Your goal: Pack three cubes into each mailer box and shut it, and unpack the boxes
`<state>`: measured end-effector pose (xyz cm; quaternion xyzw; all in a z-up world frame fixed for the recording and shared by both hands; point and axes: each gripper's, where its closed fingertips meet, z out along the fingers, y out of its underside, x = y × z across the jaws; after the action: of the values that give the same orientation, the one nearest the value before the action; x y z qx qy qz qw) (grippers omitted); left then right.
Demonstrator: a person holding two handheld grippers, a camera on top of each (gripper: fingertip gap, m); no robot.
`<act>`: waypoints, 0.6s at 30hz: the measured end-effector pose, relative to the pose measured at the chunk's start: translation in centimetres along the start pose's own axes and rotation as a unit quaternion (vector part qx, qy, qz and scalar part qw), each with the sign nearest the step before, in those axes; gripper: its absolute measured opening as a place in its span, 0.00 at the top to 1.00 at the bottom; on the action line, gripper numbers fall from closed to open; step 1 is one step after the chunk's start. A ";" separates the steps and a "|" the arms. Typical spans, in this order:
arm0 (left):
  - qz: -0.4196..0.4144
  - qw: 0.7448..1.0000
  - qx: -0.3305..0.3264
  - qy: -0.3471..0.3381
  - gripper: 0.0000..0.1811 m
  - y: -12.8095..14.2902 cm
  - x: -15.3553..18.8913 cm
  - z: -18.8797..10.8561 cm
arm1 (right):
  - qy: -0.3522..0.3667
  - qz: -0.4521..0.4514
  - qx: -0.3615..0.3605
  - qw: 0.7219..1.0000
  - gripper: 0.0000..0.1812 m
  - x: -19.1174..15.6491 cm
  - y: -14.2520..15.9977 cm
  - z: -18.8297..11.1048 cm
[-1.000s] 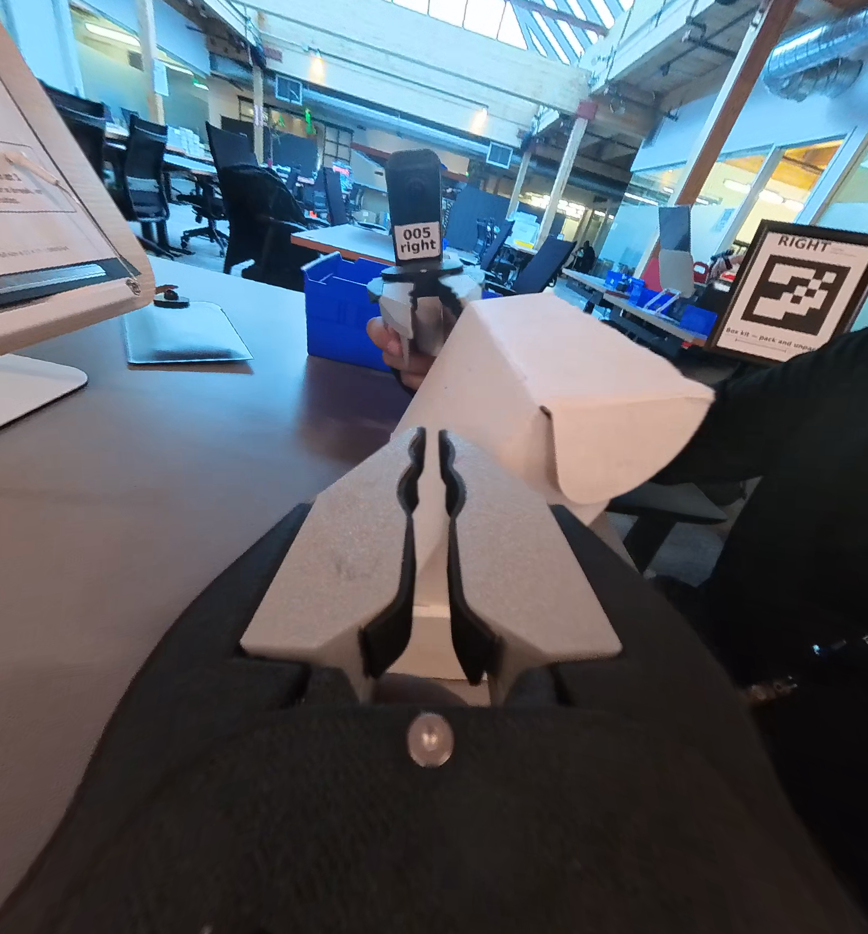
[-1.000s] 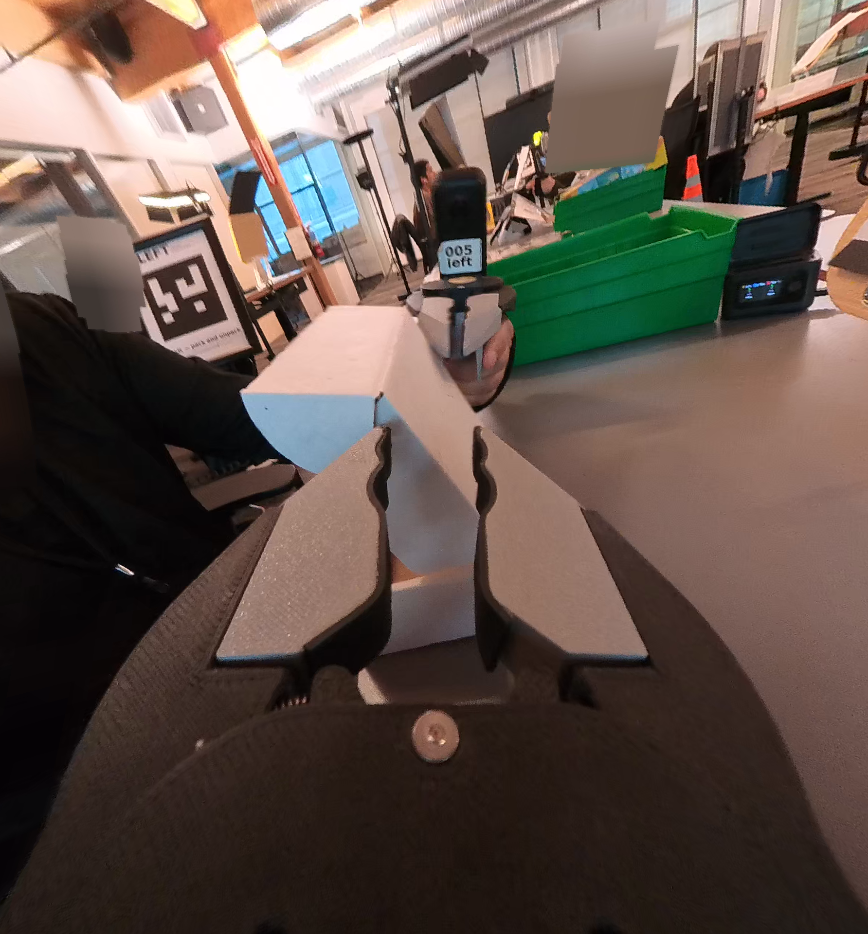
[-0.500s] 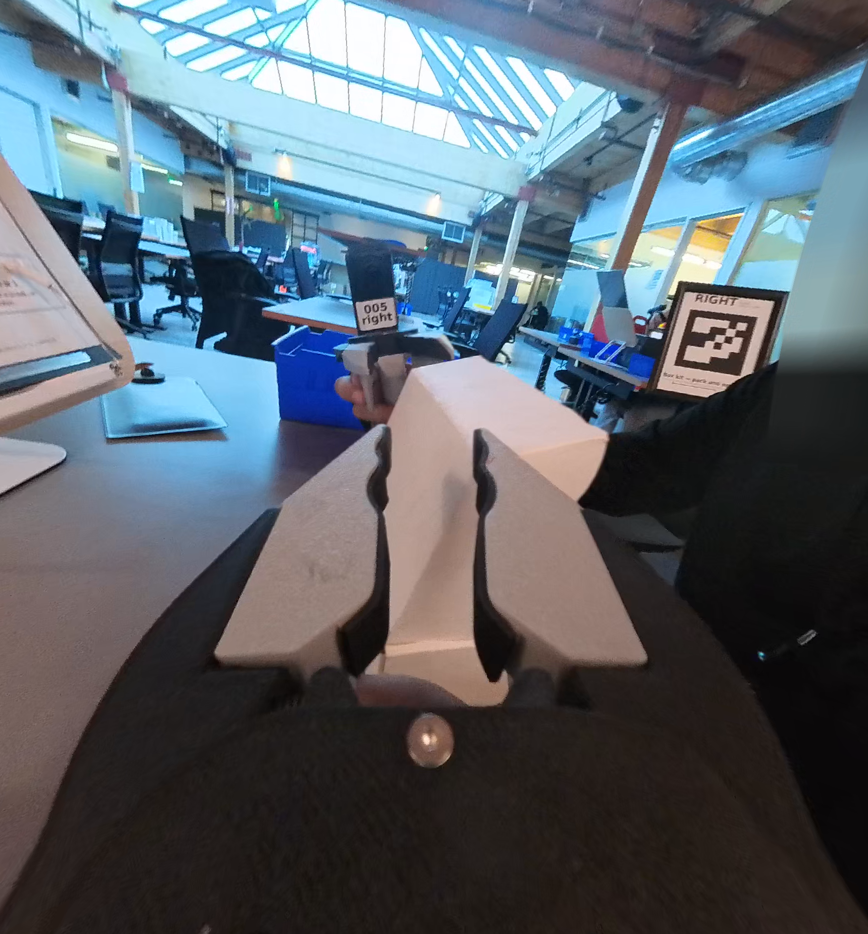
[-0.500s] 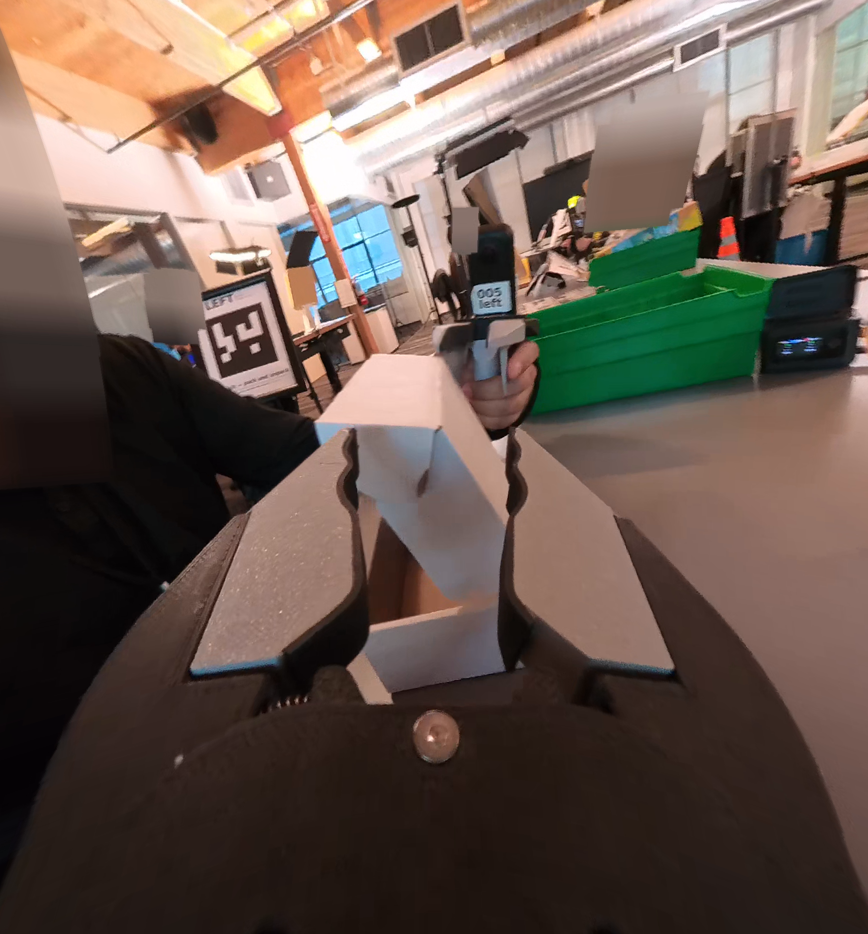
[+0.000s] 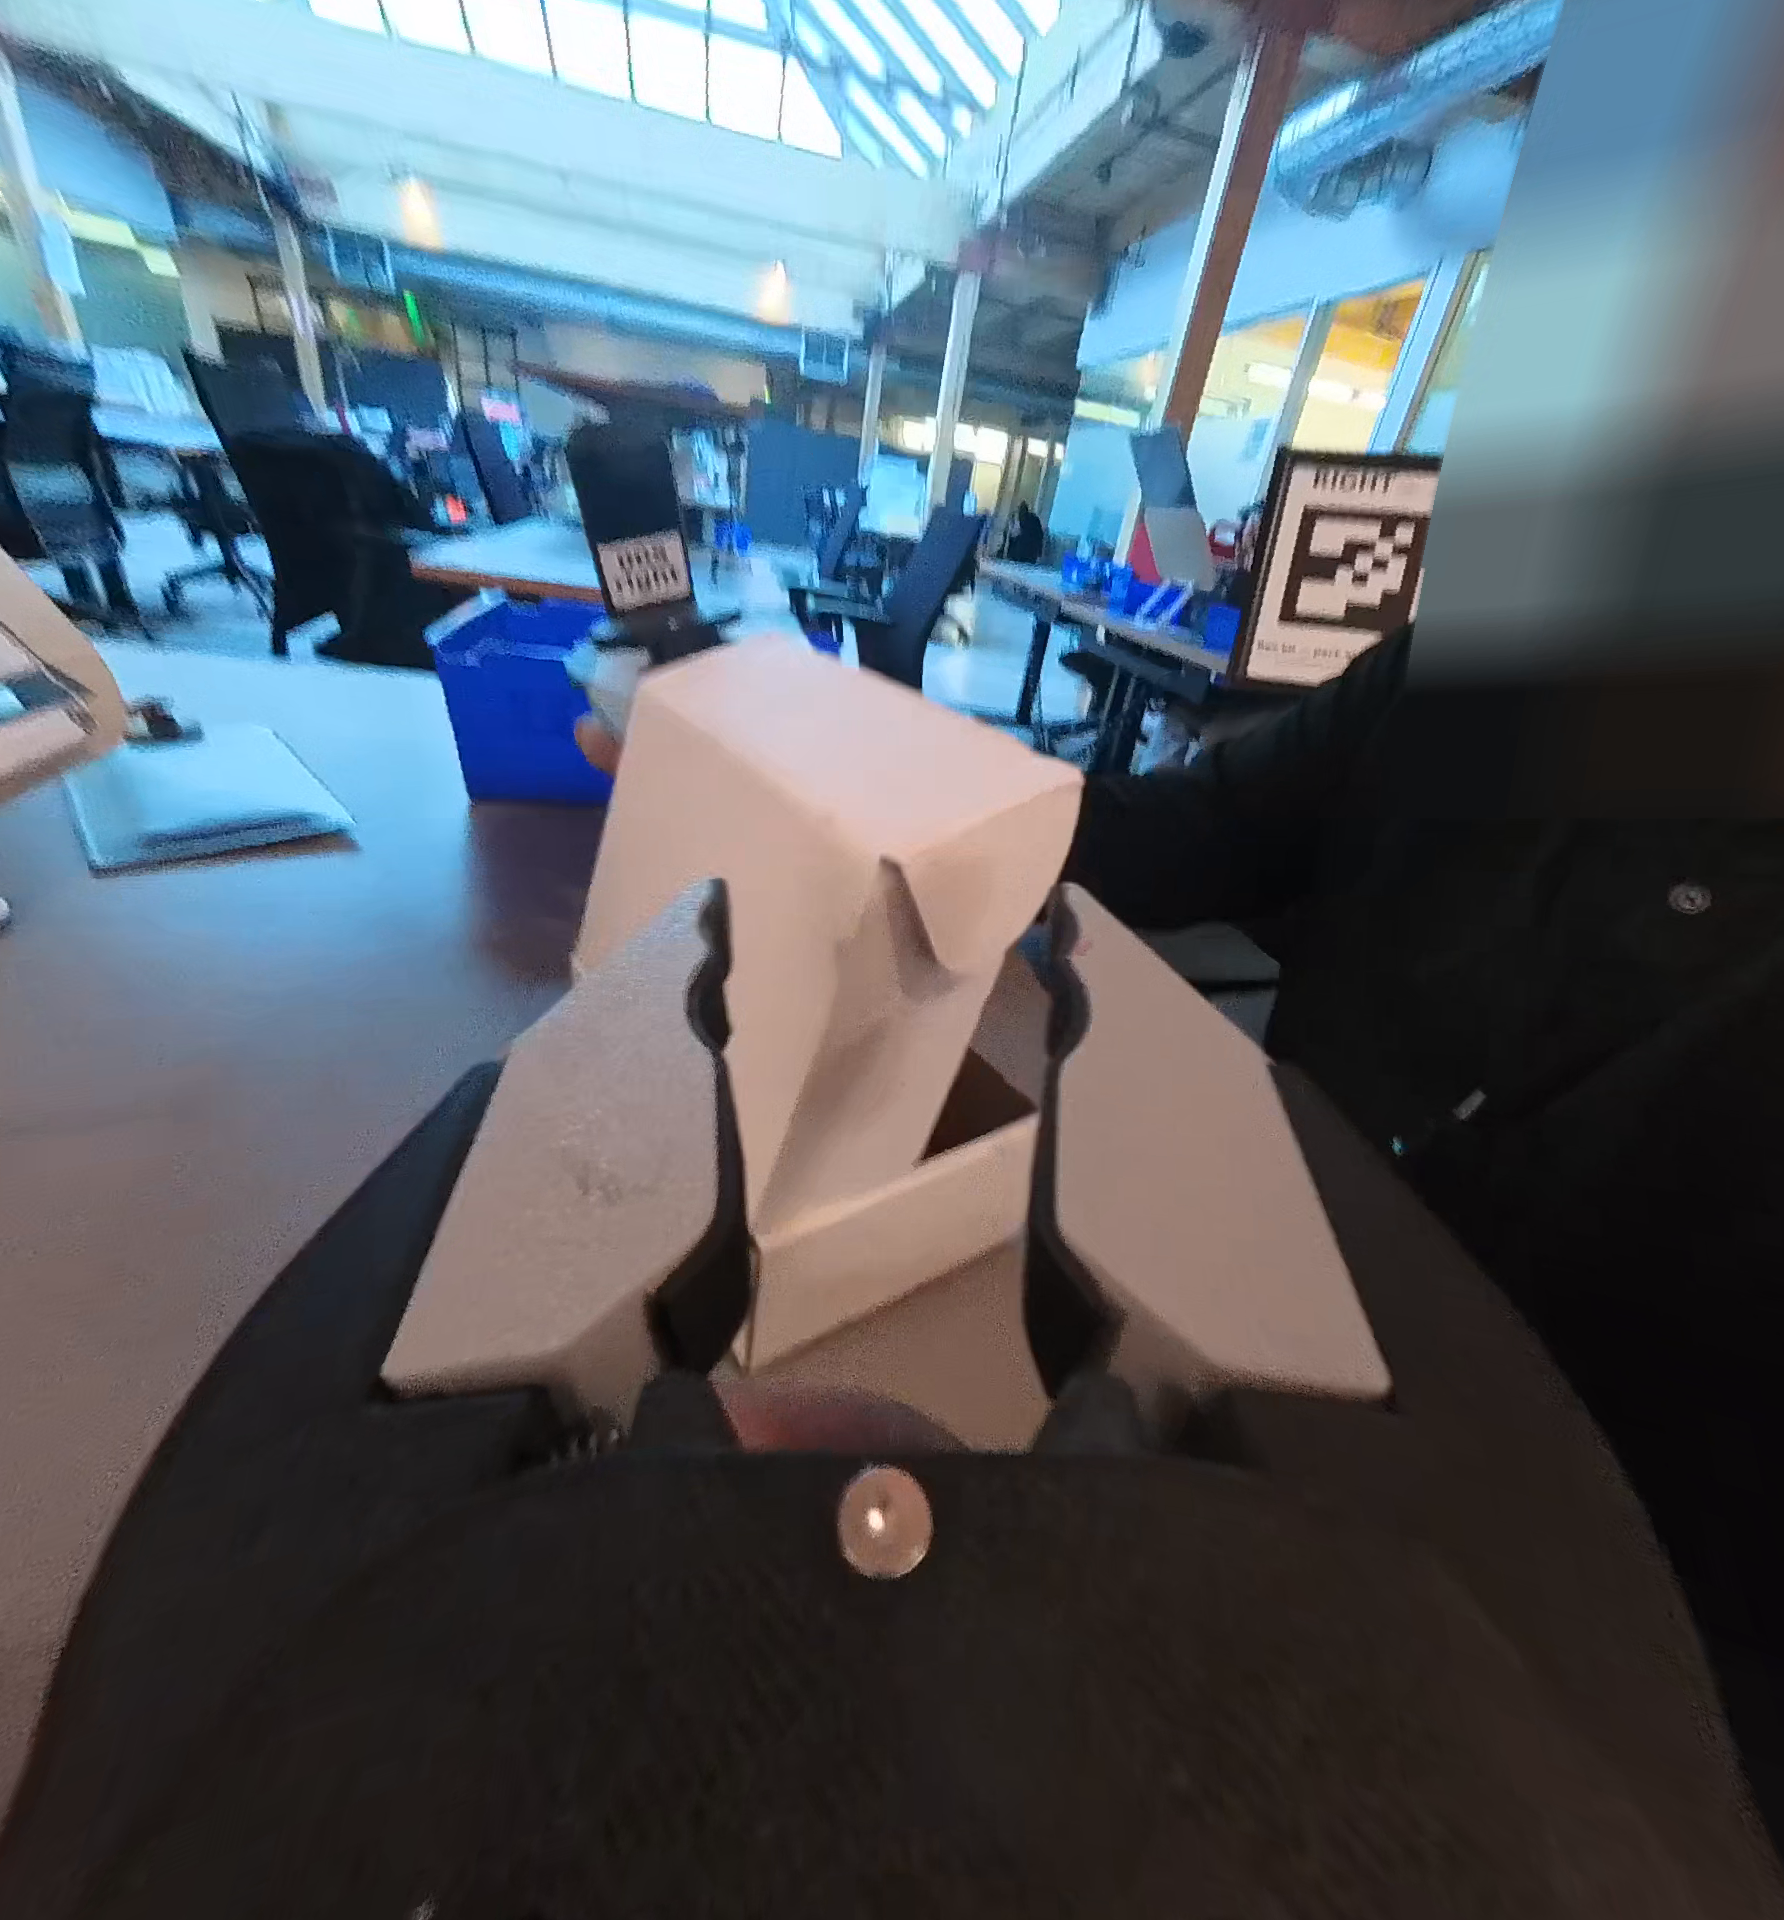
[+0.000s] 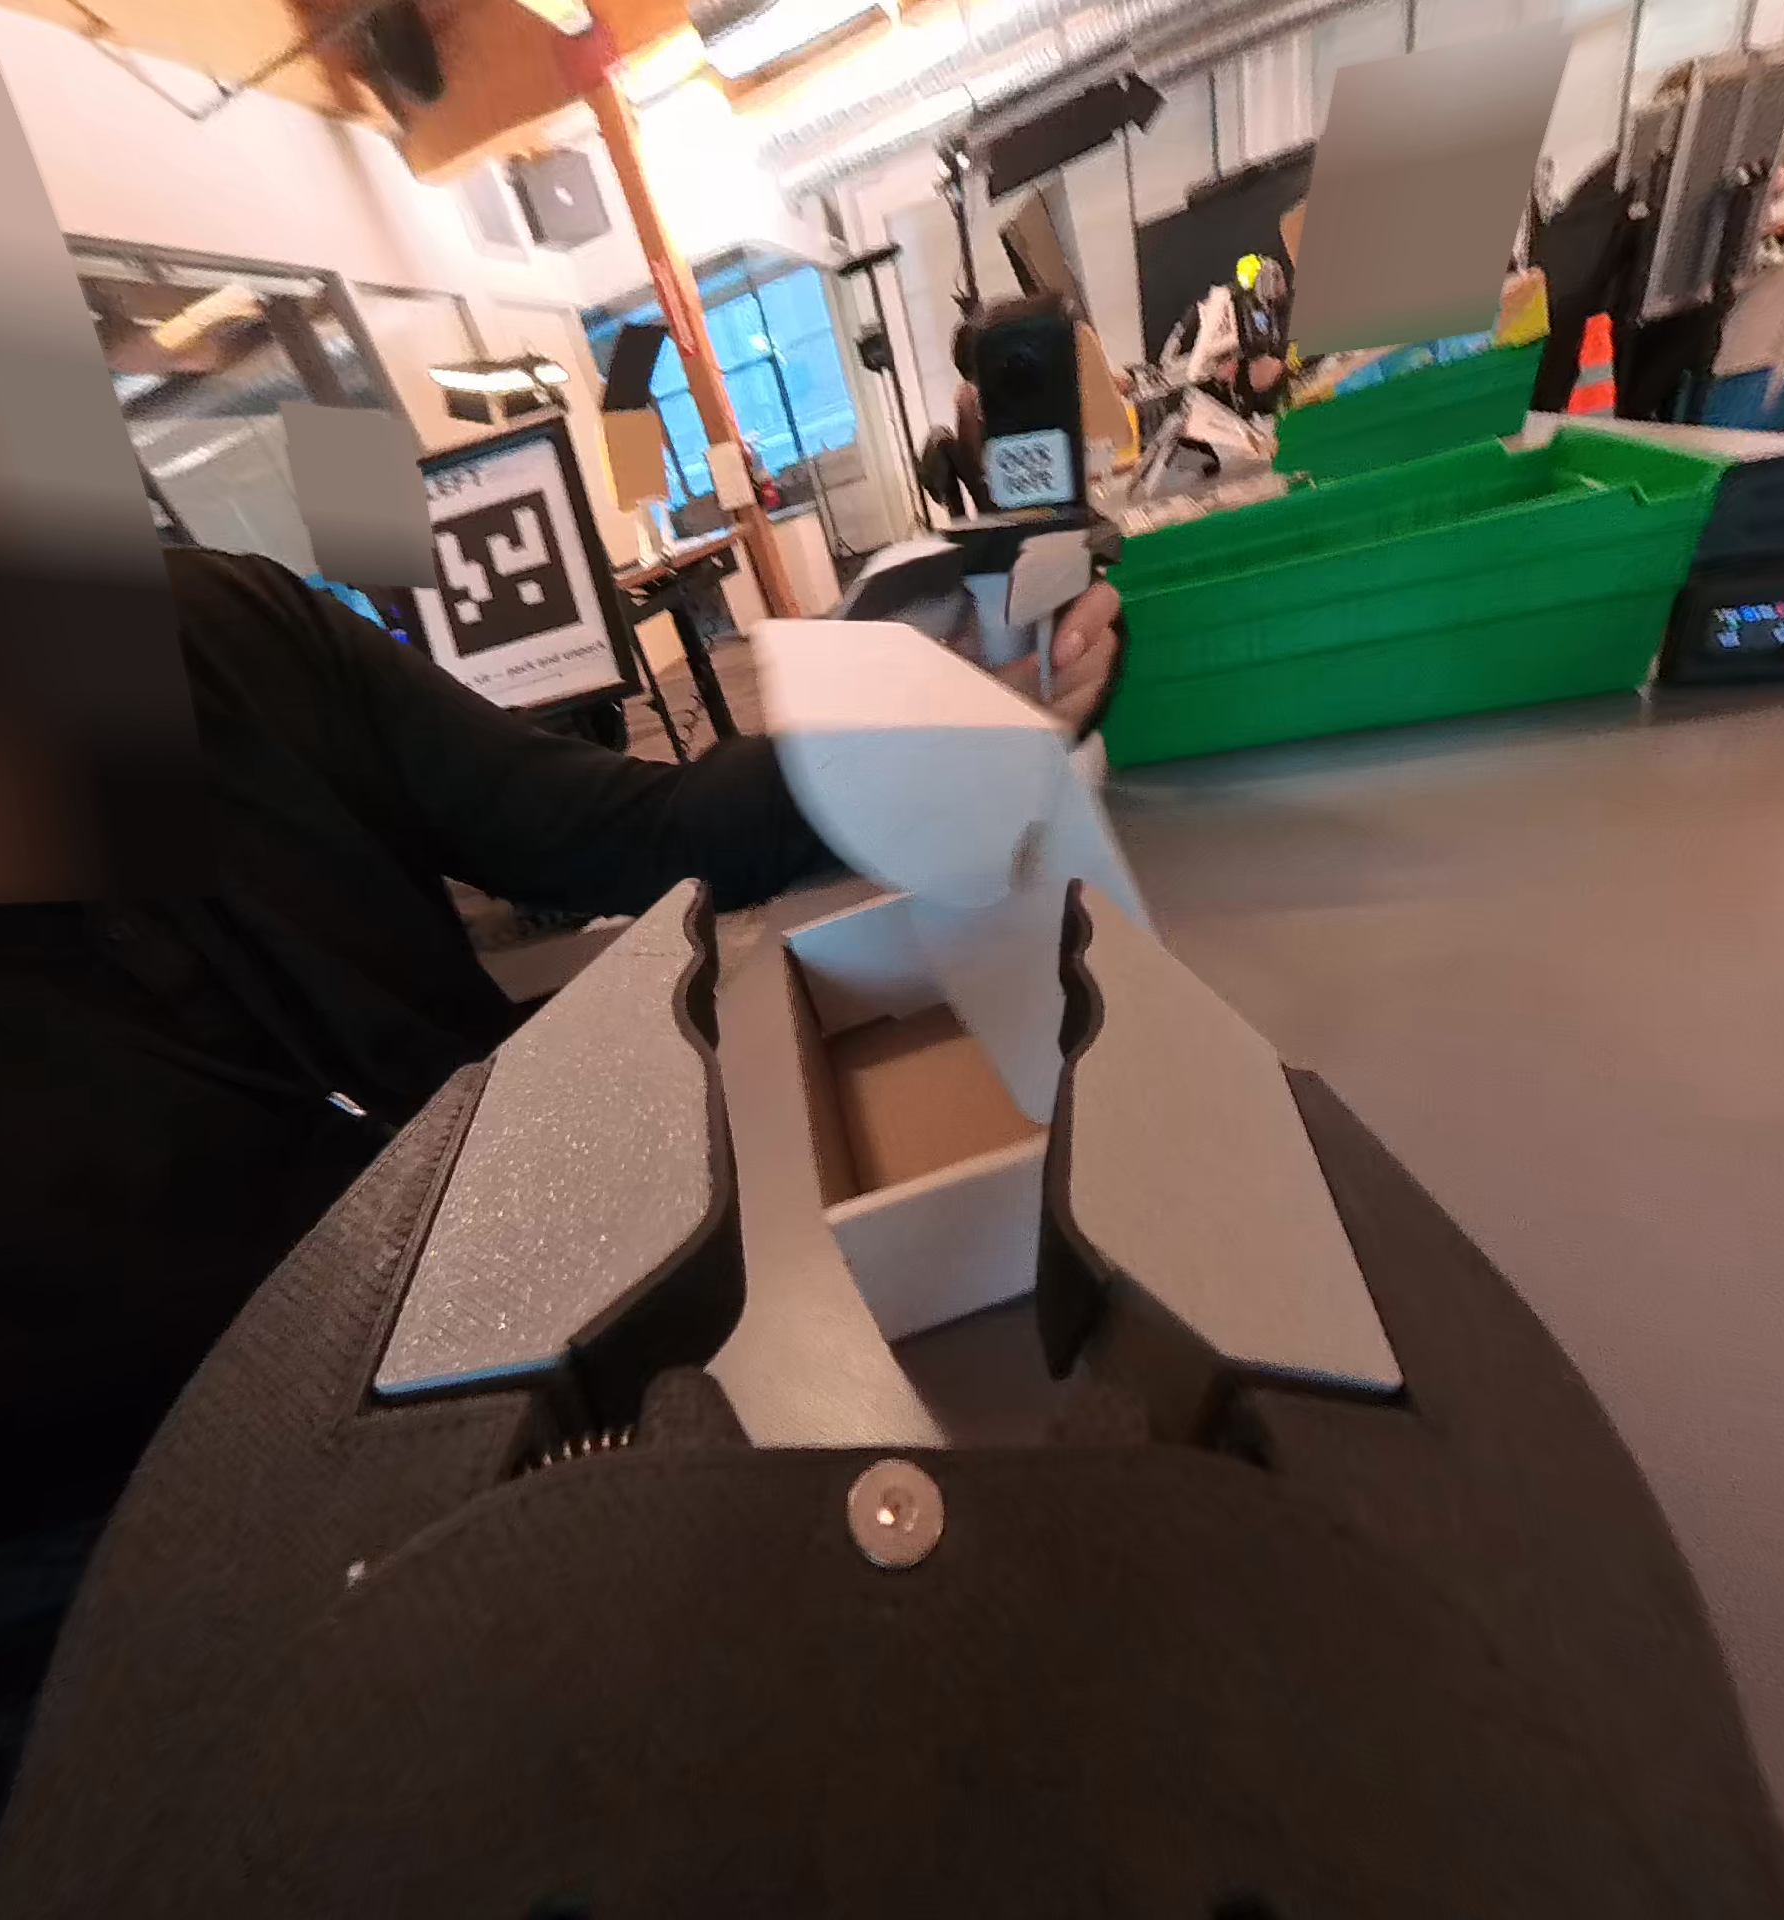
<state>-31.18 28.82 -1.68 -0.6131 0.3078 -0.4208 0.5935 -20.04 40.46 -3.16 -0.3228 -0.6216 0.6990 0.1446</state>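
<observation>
Mailer box (image 6: 929, 1226) spans lengthwise between both tools.

— How does the left gripper (image 5: 883, 987) stand?
— Its two grey fingers (image 5: 597, 1132) are spread wide and point forward, away from the camera. A hand holds its handle from below, seen in the right wrist view.
— And the right gripper (image 6: 888, 971)?
— Also parted wide, its fingers (image 6: 1189, 1143) reaching toward the left one. The two grippers face each other. A black sleeve (image 6: 514, 769) stretches out to the left gripper.
</observation>
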 end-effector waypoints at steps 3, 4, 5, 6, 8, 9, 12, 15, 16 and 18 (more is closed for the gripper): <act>0.001 0.997 -0.072 -0.015 0.59 2.6 -0.2 0.5 | 0.017 0.008 -0.014 1.000 0.65 1.0 0.9 0.3; 0.004 0.996 -0.086 -0.017 0.56 3.2 -0.3 0.8 | 0.025 0.010 -0.019 0.999 0.66 1.4 1.2 0.5; 0.003 0.995 -0.099 -0.012 0.55 3.8 -0.1 1.2 | 0.036 0.013 -0.028 0.999 0.66 2.0 1.7 0.7; 0.003 0.993 -0.115 -0.009 0.55 4.4 -0.1 1.6 | 0.050 0.015 -0.040 0.998 0.68 2.6 2.2 0.8; 0.021 0.989 -0.145 -0.034 0.58 5.4 -1.2 2.5 | 0.069 0.013 -0.055 0.996 0.70 3.3 2.8 1.0; 0.033 0.986 -0.157 -0.044 0.61 5.8 -1.6 2.9 | 0.070 0.012 -0.057 0.996 0.72 3.4 3.0 1.1; 0.054 0.982 -0.177 -0.040 0.64 6.7 -1.7 3.7 | 0.071 0.003 -0.070 0.995 0.81 3.3 3.4 1.5; 0.064 0.980 -0.183 -0.056 0.66 6.8 -2.4 3.4 | 0.088 -0.024 -0.085 0.992 0.83 3.5 3.7 1.7; 0.062 0.980 -0.180 -0.058 0.67 6.7 -2.6 3.3 | 0.092 -0.034 -0.090 0.991 0.85 3.5 3.8 1.8; 0.061 0.980 -0.179 -0.064 0.68 6.6 -2.8 3.0 | 0.095 -0.051 -0.103 0.989 0.87 3.4 4.1 1.8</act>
<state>-29.05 32.00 -8.48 -0.7153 0.3763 -0.2816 0.5171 -22.90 40.36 -8.01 -0.3689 -0.6894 0.5887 0.2050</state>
